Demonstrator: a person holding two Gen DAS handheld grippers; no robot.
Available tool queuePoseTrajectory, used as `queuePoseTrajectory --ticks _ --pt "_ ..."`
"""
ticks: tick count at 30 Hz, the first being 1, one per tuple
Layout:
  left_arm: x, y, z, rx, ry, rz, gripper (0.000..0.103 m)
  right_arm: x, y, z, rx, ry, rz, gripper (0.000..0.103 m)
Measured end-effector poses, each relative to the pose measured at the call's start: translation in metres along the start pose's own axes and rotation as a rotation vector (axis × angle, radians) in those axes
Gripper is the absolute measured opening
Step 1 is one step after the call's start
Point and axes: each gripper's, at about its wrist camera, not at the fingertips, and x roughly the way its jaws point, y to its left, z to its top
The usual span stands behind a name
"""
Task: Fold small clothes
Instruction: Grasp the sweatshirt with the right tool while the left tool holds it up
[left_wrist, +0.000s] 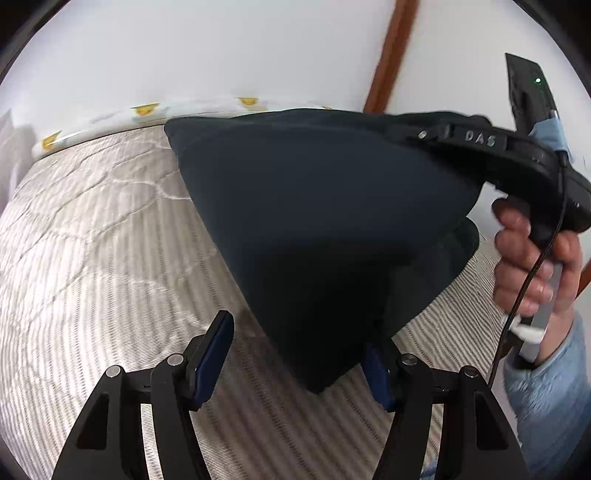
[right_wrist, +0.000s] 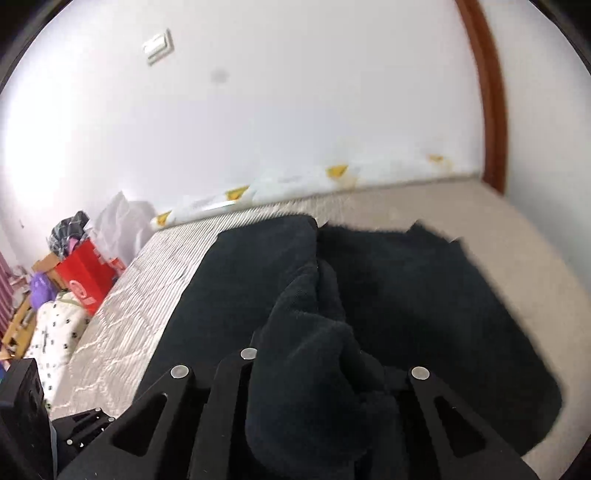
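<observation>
Left hand-held gripper (left_wrist: 299, 358) gapes around the dark garment's (left_wrist: 317, 221) hanging lower corner, pads seemingly not pressing, presumably lining up a fold; right hand-held gripper (right_wrist: 317, 373), clamped on bunched cloth, lifts it above the bed (left_wrist: 92, 240); white wall (right_wrist: 295, 92) beyond the far edge.

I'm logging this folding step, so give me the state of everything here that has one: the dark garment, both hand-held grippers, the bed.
Garment: dark, partly lifted off the bed, one end raised, bunched at the right hand-held gripper.
Left hand-held gripper: open, a low corner of the garment hanging between its fingers, not pinched.
Right hand-held gripper: shut on the garment, fingertips hidden by cloth.
Bed: striped cover, wrinkled, garment's lower part resting on it.
</observation>
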Motion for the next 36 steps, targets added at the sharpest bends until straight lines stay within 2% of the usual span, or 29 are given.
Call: queuePoseTrajectory --ticks 5,8,10,13,17,19,20,21,23,26,29,31,33,34,35,36 --pt "0.017 -0.023 0.005 0.057 0.006 0.015 0.063 -0.026 -0.053 0.007 0.011 -0.058 -0.115 0.012" --pt "0.021 -0.033 0.007 0.064 -0.003 -0.011 0.063 -0.036 -0.088 0.005 0.044 -0.070 -0.171 0.012" --pt "0.025 -0.041 0.009 0.077 0.001 -0.026 0.063 -0.038 -0.115 -0.004 0.077 -0.045 -0.194 0.012" --pt "0.030 -0.057 0.009 0.127 -0.007 -0.002 0.063 -0.031 -0.141 -0.025 0.106 0.017 -0.197 0.012" --pt "0.039 -0.067 0.011 0.144 -0.005 0.023 0.062 -0.023 -0.147 -0.040 0.099 0.052 -0.212 0.014" --pt "0.038 -0.067 0.012 0.134 -0.017 0.022 0.059 -0.026 -0.148 -0.041 0.099 0.049 -0.237 0.021" --pt "0.037 -0.067 0.011 0.131 -0.021 0.019 0.056 -0.031 -0.149 -0.041 0.103 0.047 -0.240 0.029" --pt "0.036 -0.068 0.011 0.109 -0.062 0.013 0.055 -0.035 -0.150 -0.042 0.108 0.049 -0.242 0.034" --pt "0.038 -0.066 0.012 0.087 -0.084 0.012 0.051 -0.044 -0.154 -0.047 0.129 0.064 -0.238 0.054" --pt "0.042 -0.068 0.016 0.069 -0.099 0.022 0.041 -0.046 -0.159 -0.055 0.170 0.094 -0.229 0.068" --pt "0.045 -0.065 0.018 0.055 -0.101 0.046 0.032 -0.033 -0.172 -0.061 0.267 0.130 -0.209 0.077" --pt "0.044 -0.062 0.021 0.036 -0.113 0.050 0.027 -0.022 -0.180 -0.064 0.328 0.156 -0.171 0.077" --pt "0.040 -0.062 0.022 0.035 -0.128 0.054 0.023 -0.014 -0.180 -0.064 0.364 0.168 -0.132 0.070" --pt "0.039 -0.061 0.023 0.033 -0.139 0.056 0.022 -0.012 -0.177 -0.063 0.358 0.163 -0.095 0.046" --pt "0.036 -0.060 0.022 0.030 -0.145 0.061 0.021 -0.010 -0.173 -0.061 0.348 0.160 -0.059 0.028" --pt "0.035 -0.058 0.024 0.024 -0.152 0.067 0.020 -0.009 -0.165 -0.056 0.322 0.142 -0.079 0.024"
